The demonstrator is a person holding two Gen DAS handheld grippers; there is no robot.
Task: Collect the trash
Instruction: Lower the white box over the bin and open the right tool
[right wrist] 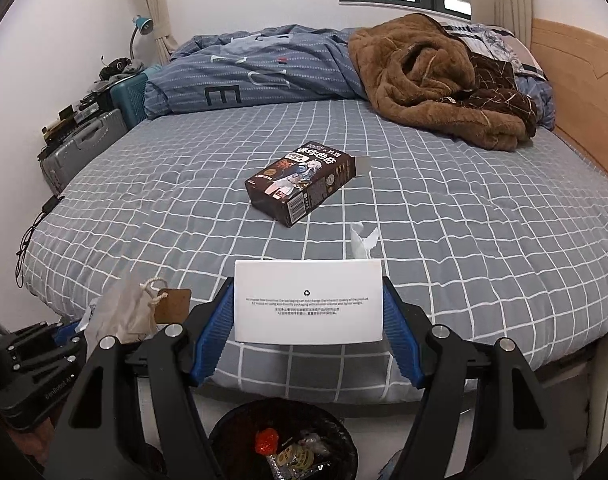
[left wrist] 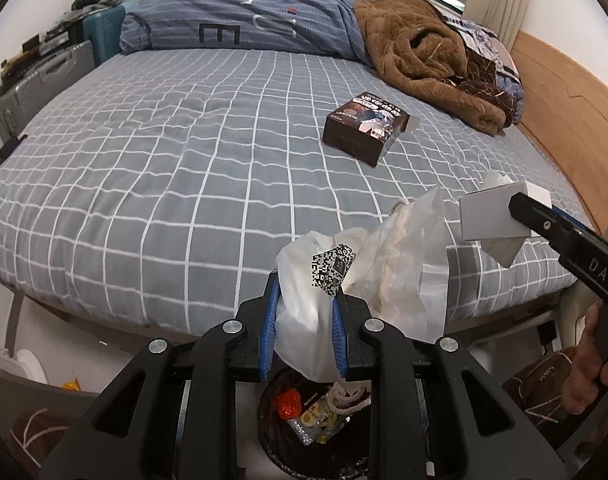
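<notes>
- Crinkly white plastic bag point(left wrist: 304, 312) is clenched tight in the left gripper point(left wrist: 305, 332), hanging right above the black trash bin point(left wrist: 304, 432) on the floor at the foot of the bed. A cord and a brown tag point(right wrist: 172, 305) dangle off it.
- The right gripper point(right wrist: 307, 332) is grasping a white carton point(right wrist: 307, 300) across its width, jaws spread wide to fit it, and there's a bit of tissue point(right wrist: 361, 242) poking up behind it at 12 o'clock.
- What could go wrong imo: the bag is floppy and spreads out wider than the bin mouth looks, so if it's let go off-centre it could drape over the rim or slide to the floor. The carton is held only by its edges, so a tilt could pop it out early. The tissue might drift off onto the bed too.
- Still one piece left out there: a dark snack box point(right wrist: 304, 188) lying on the bed, roughly 12 o'clock from the right gripper, well apart from both.
- Surface is a grey checked sheet point(right wrist: 483, 240), soft and a bit rumpled. Blue duvet point(right wrist: 256, 72) and a brown fleece blanket point(right wrist: 431, 80) are piled at the far side, suitcases point(right wrist: 80, 148) at 10 o'clock against the wall, window up top.
</notes>
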